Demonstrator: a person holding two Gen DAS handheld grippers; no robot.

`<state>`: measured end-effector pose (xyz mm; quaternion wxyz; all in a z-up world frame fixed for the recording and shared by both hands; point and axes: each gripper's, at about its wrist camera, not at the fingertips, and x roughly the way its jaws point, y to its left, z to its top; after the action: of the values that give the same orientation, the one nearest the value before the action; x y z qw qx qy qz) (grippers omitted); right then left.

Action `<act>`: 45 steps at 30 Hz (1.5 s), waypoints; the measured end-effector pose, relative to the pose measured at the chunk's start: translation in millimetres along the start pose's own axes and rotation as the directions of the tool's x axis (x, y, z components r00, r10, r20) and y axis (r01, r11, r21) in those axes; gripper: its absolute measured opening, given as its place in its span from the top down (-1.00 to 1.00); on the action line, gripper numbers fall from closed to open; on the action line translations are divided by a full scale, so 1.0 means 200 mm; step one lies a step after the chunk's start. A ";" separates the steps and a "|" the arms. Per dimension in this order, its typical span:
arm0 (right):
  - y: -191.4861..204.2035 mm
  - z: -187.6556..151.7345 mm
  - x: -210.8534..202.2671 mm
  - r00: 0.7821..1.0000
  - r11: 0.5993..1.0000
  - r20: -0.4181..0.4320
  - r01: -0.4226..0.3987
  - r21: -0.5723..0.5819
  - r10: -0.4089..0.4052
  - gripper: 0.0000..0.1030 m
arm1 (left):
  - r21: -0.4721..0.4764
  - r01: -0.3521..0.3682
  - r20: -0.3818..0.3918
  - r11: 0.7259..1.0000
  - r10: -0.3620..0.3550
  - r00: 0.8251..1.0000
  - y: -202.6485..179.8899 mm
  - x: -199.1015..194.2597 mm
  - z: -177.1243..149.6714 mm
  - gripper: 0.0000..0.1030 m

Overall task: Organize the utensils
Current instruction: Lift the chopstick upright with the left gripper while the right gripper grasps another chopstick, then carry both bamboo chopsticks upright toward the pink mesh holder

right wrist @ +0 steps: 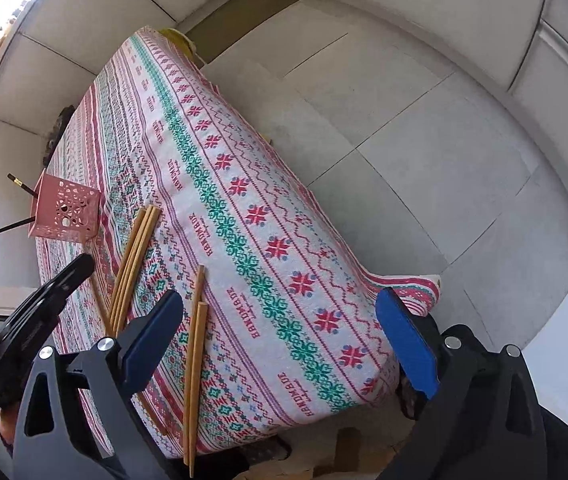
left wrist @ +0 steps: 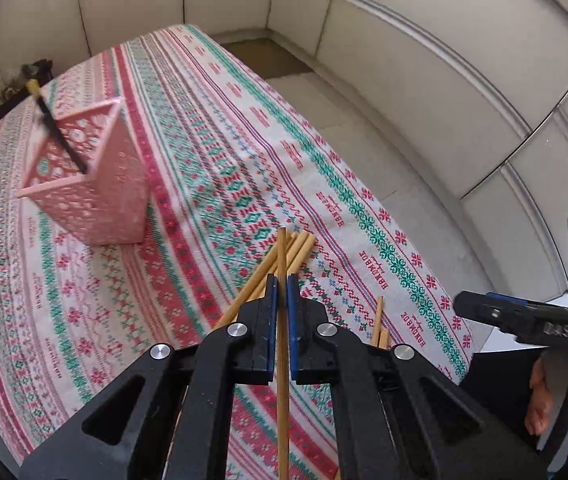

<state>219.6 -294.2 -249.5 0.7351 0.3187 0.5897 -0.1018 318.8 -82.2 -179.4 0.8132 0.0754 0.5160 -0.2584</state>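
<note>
Pinching one wooden chopstick (left wrist: 282, 264) for transfer, left gripper (left wrist: 282, 292) is aiming toward pink holder (left wrist: 96, 184) ahead-left — right gripper (right wrist: 280, 340) is hovering spread over two loose chopsticks (right wrist: 195, 344).

Woven cloth, pale wood, pierced plastic and matt black gripper parts

A woven red, green and white patterned tablecloth (right wrist: 268, 216) covers the tabletop, its surface soft and slightly fuzzy, matt throughout. The light tan wooden chopsticks (right wrist: 134, 256) look smooth and dry, unvarnished; one slim wooden chopstick (left wrist: 282, 256) sits between the left gripper (left wrist: 282, 292) pads. The square pink plastic holder (left wrist: 96, 184), near the far left edge of the tabletop, has pierced walls with a dull sheen. Both the left gripper and the right gripper (right wrist: 284, 340) have matt black plastic arms, shiny round metal pins and blue rubbery pads (right wrist: 408, 344). The grey wall panels (left wrist: 424, 64) look smooth and matt.
</note>
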 end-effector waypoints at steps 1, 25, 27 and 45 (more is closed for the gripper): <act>0.03 0.00 0.02 1.000 1.000 -0.008 0.011 -0.005 -0.011 -0.70 | -0.008 0.000 0.035 1.000 0.001 0.999 0.07 -0.07 -0.02 0.93; 0.56 -0.04 0.33 0.960 0.939 0.049 0.279 -0.203 -0.275 0.62 | -0.185 0.052 0.439 0.981 0.035 0.898 0.68 -0.92 -0.30 0.93; 0.58 -0.02 0.35 0.962 0.942 0.056 0.274 -0.193 -0.269 0.83 | -0.186 0.054 0.447 0.981 0.036 0.894 0.67 -0.93 -0.30 0.93; 0.65 0.11 0.09 0.972 0.989 0.234 0.002 -0.146 0.032 0.91 | -0.210 0.038 0.464 0.977 0.065 0.883 0.68 -0.94 -0.31 0.93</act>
<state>310.1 -202.0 -218.5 0.8219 0.2545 0.5016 -0.0904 274.6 122.0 -62.4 0.9188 -0.0732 0.3283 -0.2067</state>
